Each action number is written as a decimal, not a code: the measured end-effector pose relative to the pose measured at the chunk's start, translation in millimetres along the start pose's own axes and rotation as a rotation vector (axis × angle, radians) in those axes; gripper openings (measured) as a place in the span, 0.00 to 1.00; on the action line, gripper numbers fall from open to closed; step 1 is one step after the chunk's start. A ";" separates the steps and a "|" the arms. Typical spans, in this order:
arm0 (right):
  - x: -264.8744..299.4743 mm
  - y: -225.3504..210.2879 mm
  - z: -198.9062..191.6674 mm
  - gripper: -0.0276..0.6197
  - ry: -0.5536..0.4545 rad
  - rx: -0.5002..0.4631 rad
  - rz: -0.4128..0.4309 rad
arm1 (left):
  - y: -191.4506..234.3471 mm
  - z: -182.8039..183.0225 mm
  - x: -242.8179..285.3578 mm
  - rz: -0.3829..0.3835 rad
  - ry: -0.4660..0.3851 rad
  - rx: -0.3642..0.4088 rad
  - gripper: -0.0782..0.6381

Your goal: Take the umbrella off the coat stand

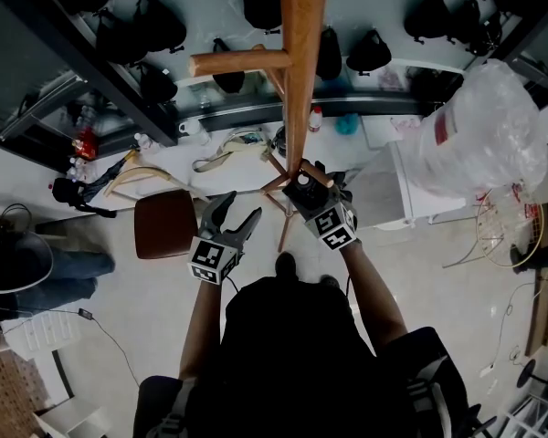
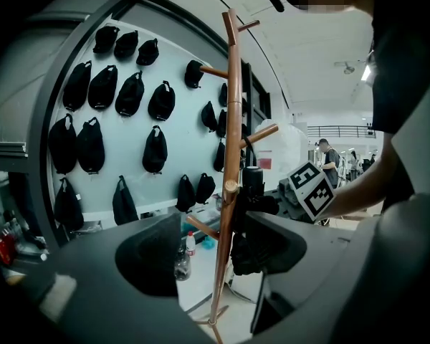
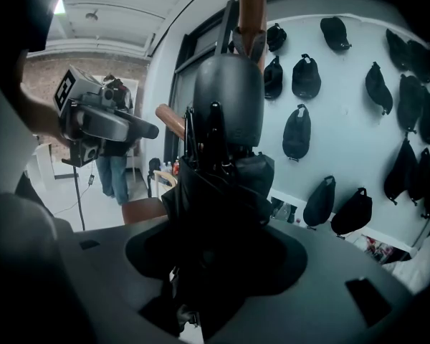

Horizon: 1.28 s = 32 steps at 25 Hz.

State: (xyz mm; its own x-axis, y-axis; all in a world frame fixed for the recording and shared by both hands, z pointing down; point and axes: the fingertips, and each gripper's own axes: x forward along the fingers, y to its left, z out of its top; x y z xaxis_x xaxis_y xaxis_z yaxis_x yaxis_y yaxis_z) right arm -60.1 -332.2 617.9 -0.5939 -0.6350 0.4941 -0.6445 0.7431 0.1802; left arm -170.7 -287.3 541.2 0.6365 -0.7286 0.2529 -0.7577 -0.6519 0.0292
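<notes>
Nearest the head camera is the person's dark shirt (image 1: 283,354), with both arms reaching forward to a wooden coat stand (image 1: 303,62). The right gripper (image 1: 303,182) is closed around a folded black umbrella (image 3: 222,192), its jaws kept fairly wide by the bundled fabric. The umbrella stands upright, its long axis parallel to the pole (image 2: 231,120) and just beside it on the person's side, handle end uppermost, low on the stand near a short peg (image 2: 231,185). Whether its strap loops over that peg cannot be told. The left gripper (image 1: 239,210) holds nothing, its 2 jaws apart, left of the pole and clear of it. Only the right hand has the umbrella; freeing it probably means lifting along the pole, then drawing back toward the person
</notes>
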 end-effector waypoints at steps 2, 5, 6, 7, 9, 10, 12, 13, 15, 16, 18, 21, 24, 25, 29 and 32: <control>-3.1 -0.6 2.7 0.42 -0.005 -0.003 -0.005 | -1.5 0.1 -1.3 0.002 -0.001 -0.001 0.50; -7.4 -1.8 10.6 0.42 -0.018 -0.009 -0.009 | -3.3 0.9 -3.4 0.005 -0.002 -0.003 0.50; -8.5 -2.6 13.1 0.42 -0.020 -0.012 -0.011 | -3.8 1.5 -3.9 0.006 -0.003 -0.002 0.50; -9.7 -3.3 15.4 0.42 -0.023 -0.016 -0.012 | -4.5 2.3 -4.3 0.006 -0.005 -0.001 0.50; -12.2 -4.8 19.5 0.42 -0.028 -0.023 -0.015 | -6.0 3.9 -5.0 0.007 -0.009 0.000 0.50; -13.6 -5.2 21.1 0.42 -0.031 -0.024 -0.017 | -6.7 4.6 -5.6 0.007 -0.010 0.000 0.50; -16.8 -5.5 24.2 0.42 -0.037 -0.027 -0.021 | -8.1 5.2 -7.1 0.009 -0.012 -0.002 0.50; -18.3 -5.4 25.4 0.42 -0.040 -0.029 -0.022 | -8.7 5.5 -7.9 0.010 -0.013 -0.002 0.50; -20.9 -5.0 26.9 0.42 -0.043 -0.033 -0.024 | -10.0 5.9 -9.3 0.012 -0.014 -0.002 0.50; -22.4 -4.9 27.4 0.42 -0.044 -0.035 -0.024 | -10.7 6.3 -10.0 0.013 -0.014 -0.002 0.50; -25.8 -4.6 29.4 0.42 -0.049 -0.036 -0.025 | -12.4 7.6 -11.4 0.015 -0.015 -0.002 0.50; -31.3 -3.9 32.9 0.42 -0.058 -0.040 -0.027 | -15.6 9.4 -13.3 0.018 -0.017 0.001 0.50; -37.1 -2.0 33.5 0.42 -0.064 -0.044 -0.029 | -20.8 9.0 -15.3 0.017 -0.019 0.004 0.50; -39.2 -1.5 33.6 0.42 -0.065 -0.045 -0.030 | -22.4 7.6 -16.1 0.016 -0.018 0.005 0.50; -48.3 -1.6 33.0 0.42 -0.065 -0.051 -0.033 | -31.1 11.7 -17.2 0.014 -0.019 0.007 0.50; -55.3 0.0 29.4 0.42 -0.064 -0.054 -0.029 | -38.6 14.1 -18.2 0.015 -0.024 0.007 0.50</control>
State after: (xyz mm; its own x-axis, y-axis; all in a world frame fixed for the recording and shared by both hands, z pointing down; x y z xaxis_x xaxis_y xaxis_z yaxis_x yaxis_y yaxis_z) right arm -41.4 -303.2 565.6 -0.6064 -0.6671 0.4328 -0.6358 0.7336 0.2399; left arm -150.9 -251.9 521.8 0.6286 -0.7430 0.2298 -0.7661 -0.6424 0.0184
